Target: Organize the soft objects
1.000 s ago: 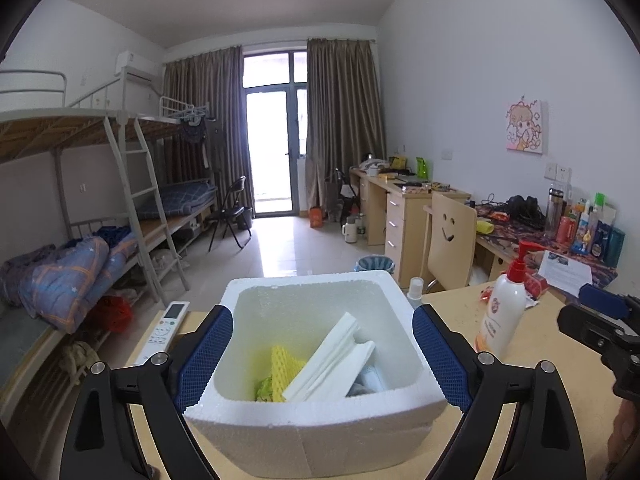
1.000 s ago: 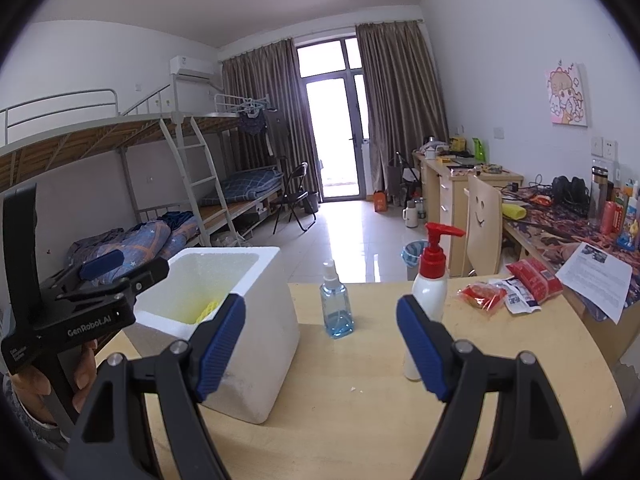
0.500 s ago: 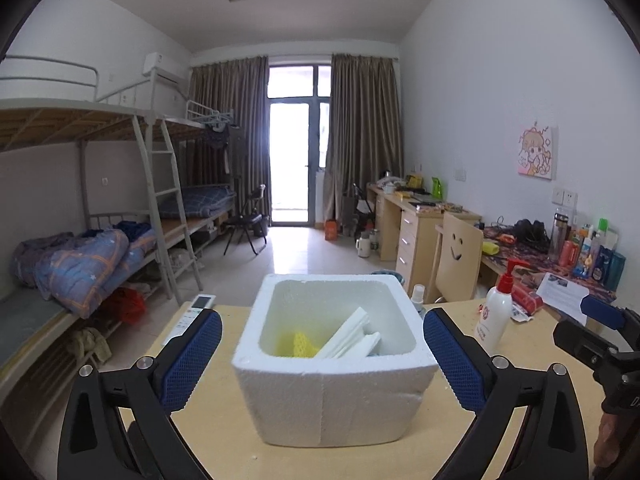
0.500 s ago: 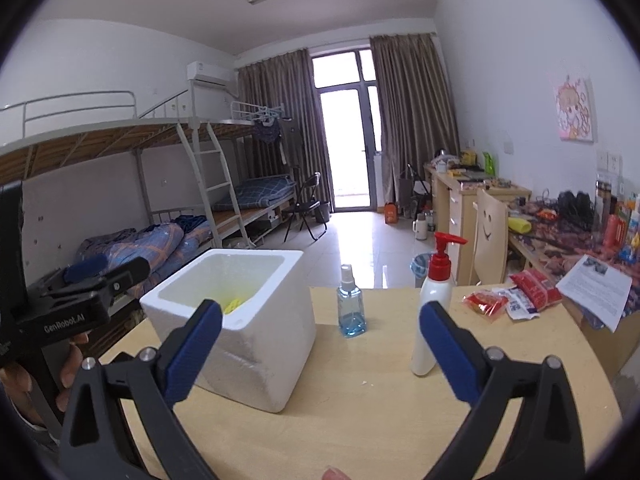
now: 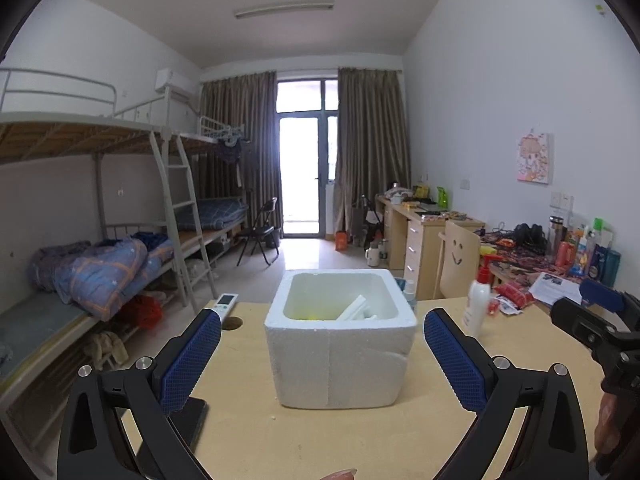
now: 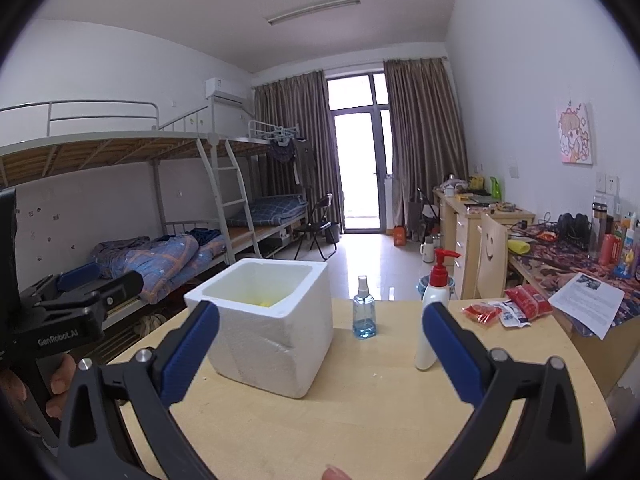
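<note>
Standing upright on the round wooden table, the white foam box is seen squarely between the blue pads of the left gripper, whose jaws have just been opening and now stand spread wide with nothing pinched, clear of both box walls. The right gripper is likewise spread wide, its jaws having just been opening too, with only bare tabletop between them; in its view the box lies to the left, near the blue spray bottle and the white pump bottle. Inside the box, white foam strips are seen leaning against the right inner wall, their long axis slanting up and away toward the far right corner, and a yellow soft piece is glimpsed low on the floor of the box; its shape cannot be told. The box is judged light, stiff but crumbly, easily dented or tipped, so opposite outer walls or the thick rim would best be taken, gently. The strips are judged very light and compressible, best pinched across their thin faces near the raised end. The box mouth is pointed straight up.
</note>
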`<state>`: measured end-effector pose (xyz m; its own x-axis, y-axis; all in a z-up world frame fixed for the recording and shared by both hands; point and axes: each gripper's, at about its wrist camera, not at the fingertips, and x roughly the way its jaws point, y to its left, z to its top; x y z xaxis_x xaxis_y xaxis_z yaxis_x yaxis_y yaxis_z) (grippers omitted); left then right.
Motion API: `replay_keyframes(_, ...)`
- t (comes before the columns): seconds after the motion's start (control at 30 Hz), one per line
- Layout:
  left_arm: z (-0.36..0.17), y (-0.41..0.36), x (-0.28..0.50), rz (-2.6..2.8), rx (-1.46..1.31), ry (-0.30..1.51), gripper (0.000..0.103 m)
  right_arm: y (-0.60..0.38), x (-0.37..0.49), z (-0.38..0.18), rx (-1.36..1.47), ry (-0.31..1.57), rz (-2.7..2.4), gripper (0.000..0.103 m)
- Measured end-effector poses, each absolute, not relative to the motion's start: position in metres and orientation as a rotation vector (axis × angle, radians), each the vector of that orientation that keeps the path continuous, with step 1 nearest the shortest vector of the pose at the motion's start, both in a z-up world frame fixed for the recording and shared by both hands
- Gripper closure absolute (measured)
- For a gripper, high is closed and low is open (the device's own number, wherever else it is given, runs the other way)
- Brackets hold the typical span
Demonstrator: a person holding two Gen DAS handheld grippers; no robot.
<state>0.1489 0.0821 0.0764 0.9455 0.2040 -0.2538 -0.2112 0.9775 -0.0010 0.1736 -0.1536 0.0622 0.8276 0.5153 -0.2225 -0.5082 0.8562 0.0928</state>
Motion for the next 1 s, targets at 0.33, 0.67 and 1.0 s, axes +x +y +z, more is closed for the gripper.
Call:
replay_keyframes(0.33, 0.078, 0.065, 0.101, 0.197, -0.020, 0.214, 0.001, -0.161, 0.134, 0.063, 0.022, 0.210, 0.560, 0.000)
replay_keyframes(0.67, 0.066, 0.053, 0.071, 0.170, 0.011, 0.175, 0.001, -0.161, 0.101, 0.054, 0.023, 0.159, 0.556, 0.000)
replay_keyframes(1.0, 0.044, 0.042, 0.051, 0.208, 0.021, 0.129, 0.001, -0.171, 0.082, 0.032, 0.042, 0.138, 0.572, 0.000)
